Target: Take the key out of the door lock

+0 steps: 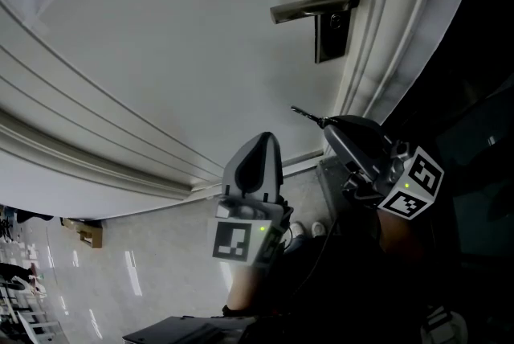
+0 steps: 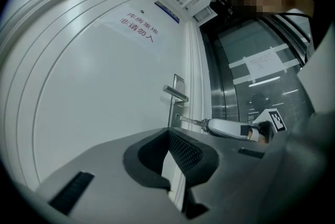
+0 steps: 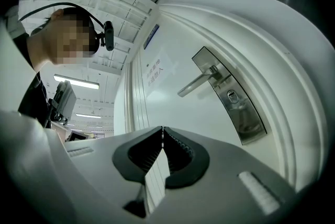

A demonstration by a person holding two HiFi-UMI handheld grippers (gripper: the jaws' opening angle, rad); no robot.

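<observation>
My right gripper is shut on a thin metal key, whose blade sticks out from its tips toward the white door. The key hangs in the air well below the dark lock plate and its lever handle. In the left gripper view the key pokes out of the right gripper just short of the plate. The keyhole in the right gripper view looks empty. My left gripper stands shut and holds nothing, beside and to the left of the right one.
The door frame's moulding runs along the door's right edge. A red-lettered sign is on the door's upper part. Shiny floor tiles lie below, with the person's shoes near the threshold. Steel and glass panels stand right of the door.
</observation>
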